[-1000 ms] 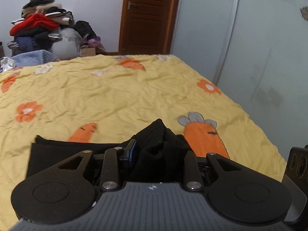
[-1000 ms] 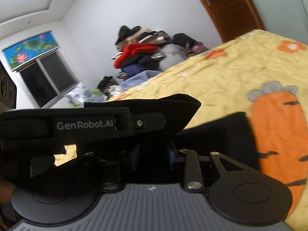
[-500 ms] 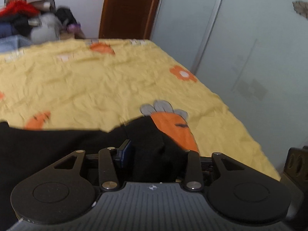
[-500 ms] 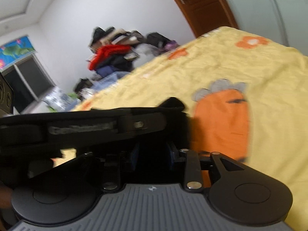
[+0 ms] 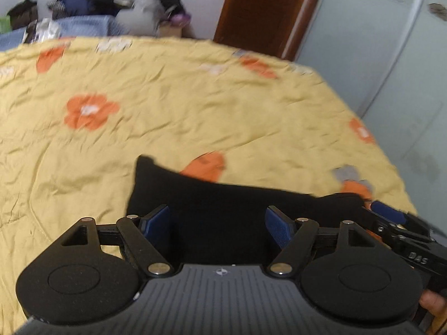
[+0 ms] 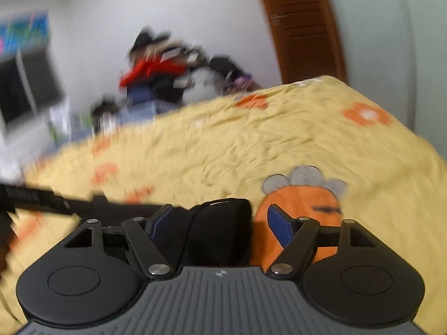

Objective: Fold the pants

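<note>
The black fabric pants [image 5: 223, 212] lay folded on the bed, flat near its front edge, with their far left corner pointing up the yellow bedspread [image 5: 195, 111] printed with orange flowers and carrots. In the right wrist view a thick rolled end of the same pants [image 6: 223, 223] sat just beside a large orange carrot print with grey leaves [image 6: 301, 195].

The left claw [image 5: 218, 223] hovered over the middle of the pants with its blue pads [image 5: 276, 229] spread wide; its jaws had just been opening, and the cloth lay below and between them without either pad pressing on it. The right claw [image 6: 219, 223] stood likewise apart, its jaws also just opened; the folded end of the pants lay between them, closer to the left pad, while the right pad [image 6: 279, 229] stood clear over the carrot print. Whether the left pad touched the cloth could not be told.

In the left wrist view the right claw's black frame [image 5: 396, 231] reached in from the lower right, with a bit of a hand [image 5: 431, 304] behind it. Both views were blurred.

Beyond the bed stood a pile of mixed clothes topped with a red garment [image 6: 156, 69], a brown wooden door [image 5: 265, 8], and pale frosted wardrobe panels [image 5: 391, 55]. A dark window [image 6: 25, 83] showed at the left of the right wrist view.
</note>
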The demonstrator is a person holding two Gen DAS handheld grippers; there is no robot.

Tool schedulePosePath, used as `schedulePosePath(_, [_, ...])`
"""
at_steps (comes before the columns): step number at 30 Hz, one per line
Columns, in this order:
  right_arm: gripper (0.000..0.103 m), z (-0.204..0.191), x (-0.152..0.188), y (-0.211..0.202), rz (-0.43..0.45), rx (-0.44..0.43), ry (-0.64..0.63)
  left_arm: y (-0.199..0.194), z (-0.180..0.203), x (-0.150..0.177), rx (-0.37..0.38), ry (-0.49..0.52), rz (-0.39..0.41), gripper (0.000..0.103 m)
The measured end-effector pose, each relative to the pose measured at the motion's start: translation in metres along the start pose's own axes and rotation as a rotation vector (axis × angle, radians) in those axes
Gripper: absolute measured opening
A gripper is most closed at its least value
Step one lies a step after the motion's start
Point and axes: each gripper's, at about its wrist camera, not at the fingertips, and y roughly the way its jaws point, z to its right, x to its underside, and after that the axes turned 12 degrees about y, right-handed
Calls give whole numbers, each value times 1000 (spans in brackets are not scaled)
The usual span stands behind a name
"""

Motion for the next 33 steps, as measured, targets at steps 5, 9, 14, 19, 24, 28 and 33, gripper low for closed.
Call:
schedulePosePath(5, [75, -6, -4, 25, 18, 269, -120, 18, -17, 0, -122, 50, -28, 69])
schedulePosePath(9, [76, -21, 2, -3, 30, 77, -100, 2, -22, 5, -79, 13, 3, 70])
schedulePosePath(14, [82, -34, 28, 17, -111, 60, -170, -14, -14, 29, -56, 87, -19, 75])
schedulePosePath(19, [85, -5, 21, -12, -17, 41, 28, -27, -43, 58, 17, 32, -58, 81])
schedulePosePath(24, [85, 13, 24, -15, -136, -38, 108, -23, -69, 73, 228, -153, -77, 86])
schedulePosePath(28, [86, 42, 16, -9, -253, -204, 250, -17, -71, 73, 340, -169, -57, 90])
schedulePosePath(33, [86, 58, 5, 7, -416, -386, 291, -2, -75, 70, 468, -203, -31, 96])
